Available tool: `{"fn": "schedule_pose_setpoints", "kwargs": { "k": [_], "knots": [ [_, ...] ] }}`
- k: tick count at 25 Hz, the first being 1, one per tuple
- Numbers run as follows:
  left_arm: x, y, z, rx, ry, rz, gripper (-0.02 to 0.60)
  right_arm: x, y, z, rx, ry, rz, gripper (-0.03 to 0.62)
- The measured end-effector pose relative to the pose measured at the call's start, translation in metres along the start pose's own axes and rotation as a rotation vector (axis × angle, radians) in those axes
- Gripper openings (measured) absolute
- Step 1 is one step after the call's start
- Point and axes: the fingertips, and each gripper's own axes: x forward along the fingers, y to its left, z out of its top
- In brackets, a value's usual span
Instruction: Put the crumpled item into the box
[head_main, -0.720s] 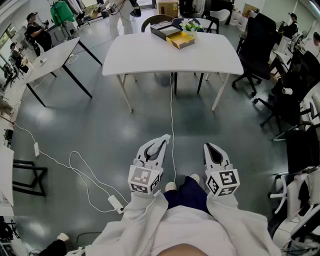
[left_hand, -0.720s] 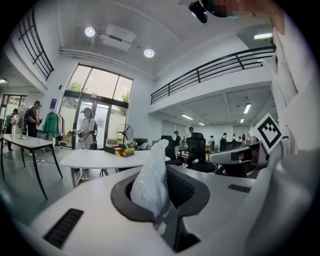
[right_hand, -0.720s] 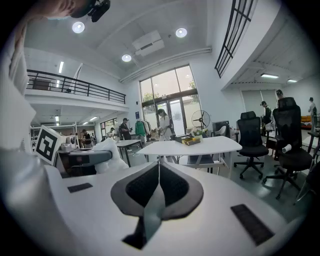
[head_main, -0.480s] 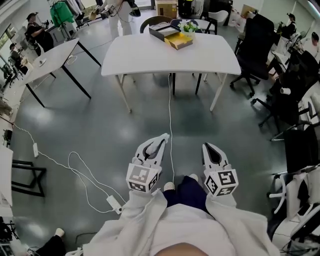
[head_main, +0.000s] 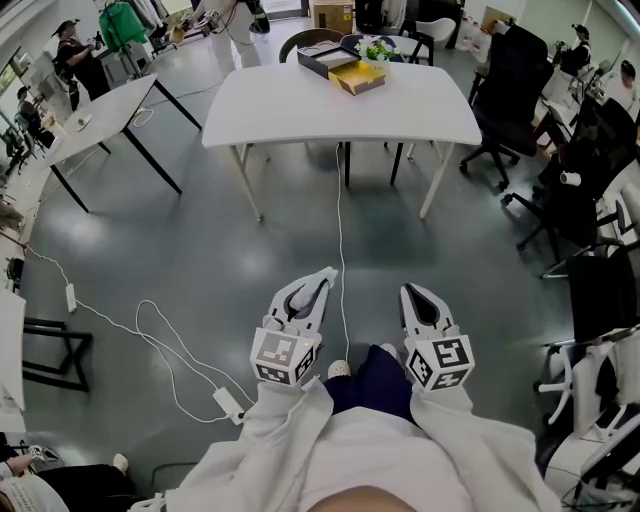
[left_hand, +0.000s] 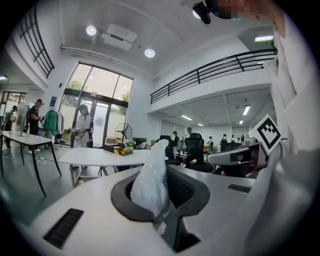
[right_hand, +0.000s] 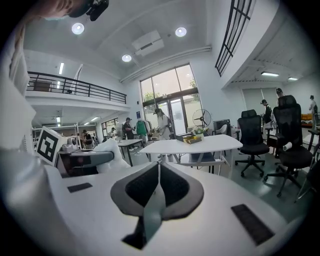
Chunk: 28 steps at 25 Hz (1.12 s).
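Left claw is pinching the crumpled white item, which sticks out past the jaw tips. Right claw is pressed together with nothing in it. Both are over the floor, well apart from the white counter, where the dark box sits at the far edge.

The crumpled item is thin, whitish, half-clear film, crinkled and faintly shiny. The left gripper and right gripper have smooth matt white plastic shells with dark, finely ribbed pads. The grey floor is polished and glossy, and the table top is smooth and white.
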Motion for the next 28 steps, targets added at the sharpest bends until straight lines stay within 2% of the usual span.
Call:
{"fn": "schedule_pose_setpoints", "kwargs": {
  "k": [8, 15, 28],
  "knots": [
    [-0.001, -0.004, -0.011, -0.008, 0.019, -0.013, 0.060, -0.002, 0.003, -0.012, 0.020, 0.017, -0.001, 0.037],
    [0.022, 0.002, -0.012, -0.014, 0.022, -0.016, 0.060, 0.015, -0.014, -0.009, 0.026, 0.026, 0.004, 0.037],
    [0.128, 0.050, 0.022, 0.003, -0.011, 0.021, 0.060, 0.120, -0.083, 0.047, 0.016, -0.008, 0.061, 0.037]
  ]
}}
